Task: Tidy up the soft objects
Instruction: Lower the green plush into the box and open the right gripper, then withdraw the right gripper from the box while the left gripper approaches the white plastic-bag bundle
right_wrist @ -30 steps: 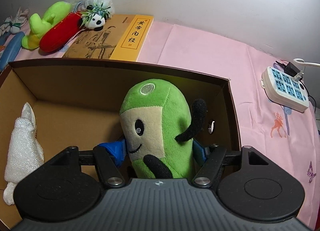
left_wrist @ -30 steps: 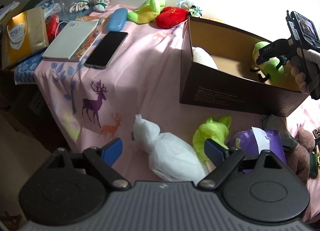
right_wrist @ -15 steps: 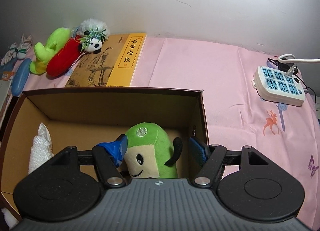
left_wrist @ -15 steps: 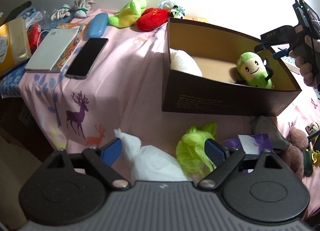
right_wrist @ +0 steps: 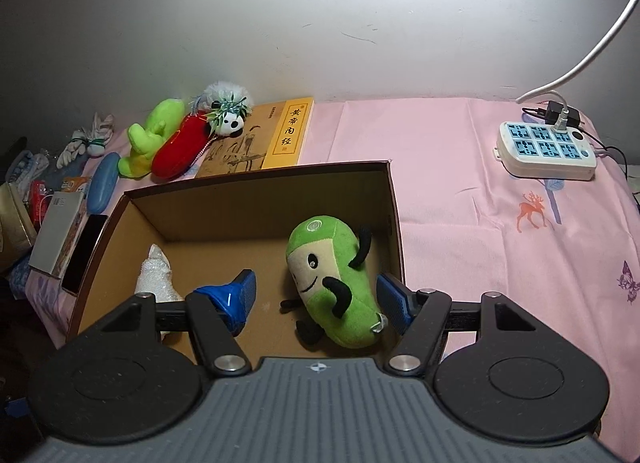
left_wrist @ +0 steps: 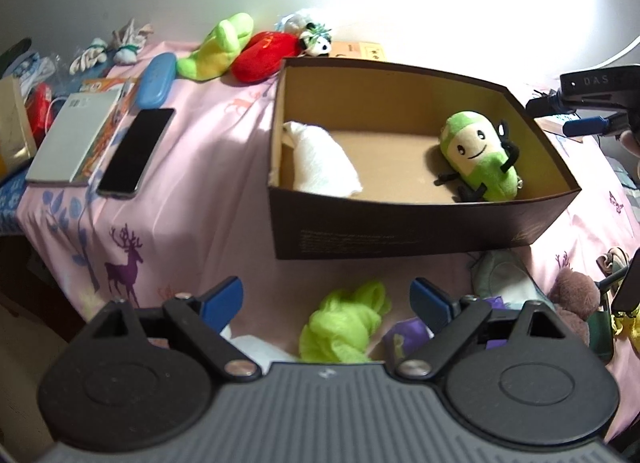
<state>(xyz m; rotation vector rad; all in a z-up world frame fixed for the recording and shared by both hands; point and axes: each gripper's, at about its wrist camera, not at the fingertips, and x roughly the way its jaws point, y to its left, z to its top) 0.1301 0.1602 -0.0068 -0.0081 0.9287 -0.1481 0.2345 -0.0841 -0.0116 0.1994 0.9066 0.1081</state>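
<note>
Right tongs [right_wrist: 316,299] hang w/ jaws spread wide above the box [right_wrist: 394,223], empty. 1 s ago they were clamped on the green plush [right_wrist: 334,283], upright over the box; half a sec ago jaws were already parting & the plush had dropped low inside. Now it lies on its back on the box floor, right-hand end, up against the side wall, clear of both pads. So that drop looks done — 2 soft items are in.

Left tongs [left_wrist: 324,297] also open, nothing between the jaws, held over the near edge of the desk [left_wrist: 192,167]. Over the last sec this view has pulled up & back: the white bag [left_wrist: 250,345] that filled the gap then is now mostly hidden under the left jaw, and the lime-green cloth bundle [left_wrist: 346,321] sits btw the tips, lower down on the desk. Prob. next pick, judging by aim.

Green plush in the left view [left_wrist: 480,161]: pod-shaped, cream face w/ smile, thin black arms & legs splayed, small metal clip at one end. Squashy, no damage seen. White rolled cloth [left_wrist: 320,165] lies at the box's opposite end, well apart from it.

Further out, by the wall: lime plush [right_wrist: 150,137], red plush [right_wrist: 182,149], small panda [right_wrist: 230,123] — all outside the box, not yet sorted.
</note>
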